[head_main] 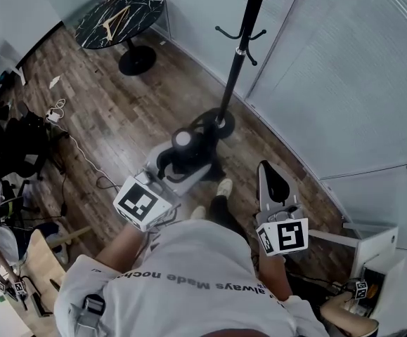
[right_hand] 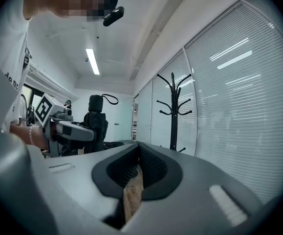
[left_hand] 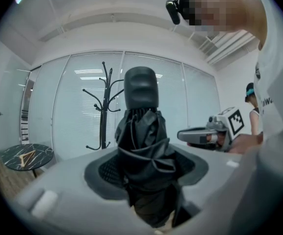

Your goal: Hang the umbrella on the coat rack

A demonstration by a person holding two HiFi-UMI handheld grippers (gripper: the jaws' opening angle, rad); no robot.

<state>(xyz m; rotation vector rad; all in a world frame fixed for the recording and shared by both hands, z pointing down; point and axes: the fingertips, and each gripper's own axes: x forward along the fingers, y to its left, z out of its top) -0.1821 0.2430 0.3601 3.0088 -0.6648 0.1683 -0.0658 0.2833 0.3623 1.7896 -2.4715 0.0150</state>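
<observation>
Jaws of the left gripper (head_main: 180, 161) clamp the folded umbrella (left_hand: 141, 146); the right gripper (right_hand: 137, 155) is closed, empty, above plank floor (head_main: 119, 111) near the coat rack (head_main: 240, 55).

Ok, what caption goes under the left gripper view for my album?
Left gripper shut on a folded black umbrella, with the coat rack standing just ahead.

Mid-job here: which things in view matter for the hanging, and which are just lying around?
Job:
- folded black fabric umbrella
- tall black metal coat rack

Lying about:
- round black marble-topped table
- trailing white cable
</observation>
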